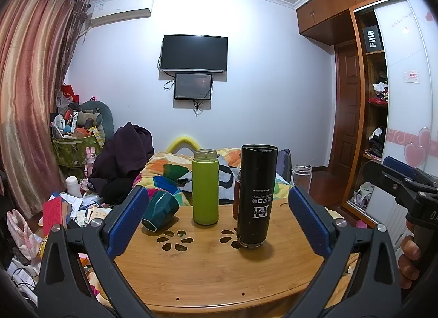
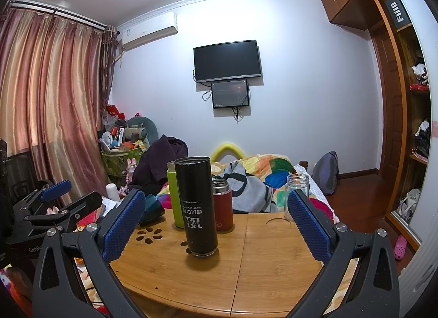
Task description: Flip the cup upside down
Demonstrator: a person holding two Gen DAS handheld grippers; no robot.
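A tall black cup (image 1: 256, 196) stands upside down, its print inverted, on the wooden table (image 1: 219, 271); it also shows in the right wrist view (image 2: 198, 208). A dark teal cup (image 1: 160, 209) lies tilted on its side at the table's left, partly hidden behind a finger in the right wrist view (image 2: 153, 208). A green bottle (image 1: 205, 186), a red flask (image 2: 222, 204) and a clear glass jar (image 2: 297, 194) stand upright. My left gripper (image 1: 219, 219) is open and empty, in front of the cups. My right gripper (image 2: 216, 222) is open and empty, facing the black cup.
The table has leaf-shaped cutouts (image 1: 175, 241) and a round recess (image 2: 277, 222). A bed with a colourful blanket (image 2: 260, 178) lies behind it. Clutter covers the floor at left (image 1: 68, 208). A wardrobe (image 1: 369, 99) stands at right.
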